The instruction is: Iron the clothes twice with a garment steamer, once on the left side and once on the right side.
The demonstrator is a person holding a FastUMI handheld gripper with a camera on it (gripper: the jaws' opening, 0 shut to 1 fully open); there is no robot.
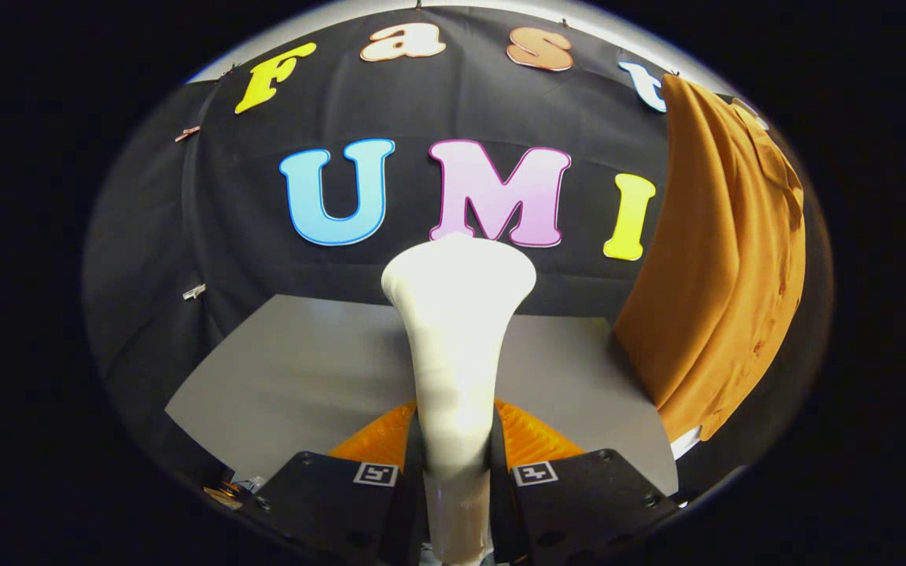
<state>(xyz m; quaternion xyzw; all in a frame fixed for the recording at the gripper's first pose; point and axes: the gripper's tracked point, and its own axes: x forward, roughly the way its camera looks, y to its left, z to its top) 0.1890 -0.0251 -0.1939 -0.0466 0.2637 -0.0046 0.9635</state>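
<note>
gripper of mine clamps the garment steamer upright, head aimed forward, the orange garment hanging to its right.

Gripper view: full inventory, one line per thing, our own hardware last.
garment steamer: 1, white, upright between the fingers, flared head beyond them
garment: 1, orange-brown, hanging to the right of the steamer against the booth wall
table: 1, grey top, beyond the fingers, under the steamer head
clips: 2, small, on the booth wall to the left
gripper: 1, both fingers pressed on the steamer's handle
</note>
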